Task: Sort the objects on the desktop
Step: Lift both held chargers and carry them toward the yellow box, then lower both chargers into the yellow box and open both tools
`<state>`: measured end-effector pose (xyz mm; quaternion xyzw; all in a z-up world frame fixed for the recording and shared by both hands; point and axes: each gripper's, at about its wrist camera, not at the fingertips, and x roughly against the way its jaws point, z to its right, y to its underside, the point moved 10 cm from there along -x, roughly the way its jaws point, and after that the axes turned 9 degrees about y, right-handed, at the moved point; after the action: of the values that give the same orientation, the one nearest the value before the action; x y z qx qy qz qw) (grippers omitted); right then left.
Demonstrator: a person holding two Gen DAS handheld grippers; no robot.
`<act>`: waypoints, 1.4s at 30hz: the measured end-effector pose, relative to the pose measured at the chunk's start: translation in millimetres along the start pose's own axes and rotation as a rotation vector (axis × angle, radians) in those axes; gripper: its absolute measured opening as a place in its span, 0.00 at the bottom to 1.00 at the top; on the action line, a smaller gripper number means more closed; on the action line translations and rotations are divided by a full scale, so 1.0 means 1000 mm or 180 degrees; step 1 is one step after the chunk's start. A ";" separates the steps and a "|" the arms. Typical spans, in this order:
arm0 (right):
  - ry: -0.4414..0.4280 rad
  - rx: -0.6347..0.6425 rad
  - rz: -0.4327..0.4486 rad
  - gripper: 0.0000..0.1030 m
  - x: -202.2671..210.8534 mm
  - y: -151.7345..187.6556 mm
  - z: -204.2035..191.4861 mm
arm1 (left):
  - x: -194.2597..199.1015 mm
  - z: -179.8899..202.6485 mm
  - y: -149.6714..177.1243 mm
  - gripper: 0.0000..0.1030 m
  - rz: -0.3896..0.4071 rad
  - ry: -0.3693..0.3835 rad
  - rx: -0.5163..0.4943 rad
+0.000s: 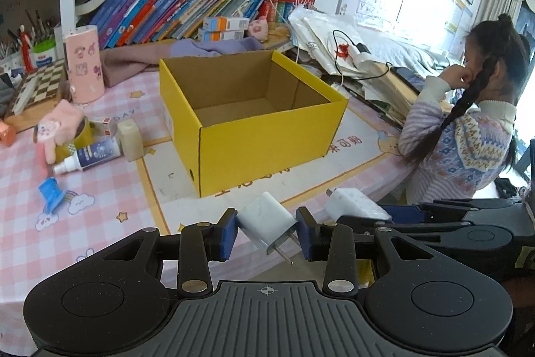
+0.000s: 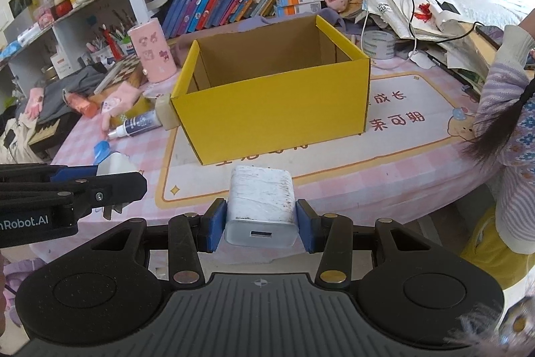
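Observation:
My left gripper (image 1: 266,233) is shut on a small white plug charger (image 1: 265,223), tilted, prongs pointing down toward me. My right gripper (image 2: 260,219) is shut on a bigger white USB charger (image 2: 260,203); this charger also shows in the left wrist view (image 1: 354,203). Both are held above the near edge of the table, in front of an open, empty yellow cardboard box (image 1: 254,119) (image 2: 274,106). The left gripper with its charger shows at the left of the right wrist view (image 2: 113,169).
Left of the box lie a spray bottle (image 1: 87,156), a beige block (image 1: 130,139), a pink glove (image 1: 57,129), a blue piece (image 1: 50,193) and a pink cylinder (image 1: 83,66). A girl (image 1: 474,122) sits at the right. Papers and cables (image 1: 344,49) pile behind the box.

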<state>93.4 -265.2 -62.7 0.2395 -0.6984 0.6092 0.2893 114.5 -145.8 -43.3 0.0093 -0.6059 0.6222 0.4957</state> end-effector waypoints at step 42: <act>-0.0360 0.0768 0.0635 0.40 -0.061 -0.162 0.027 | -0.070 -0.010 -0.135 0.36 0.0732 -0.0243 0.0205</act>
<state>245.6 -316.6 8.3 0.2359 -0.6557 0.6999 0.1568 240.1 -210.8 11.7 -0.0206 -0.6011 0.6933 0.3971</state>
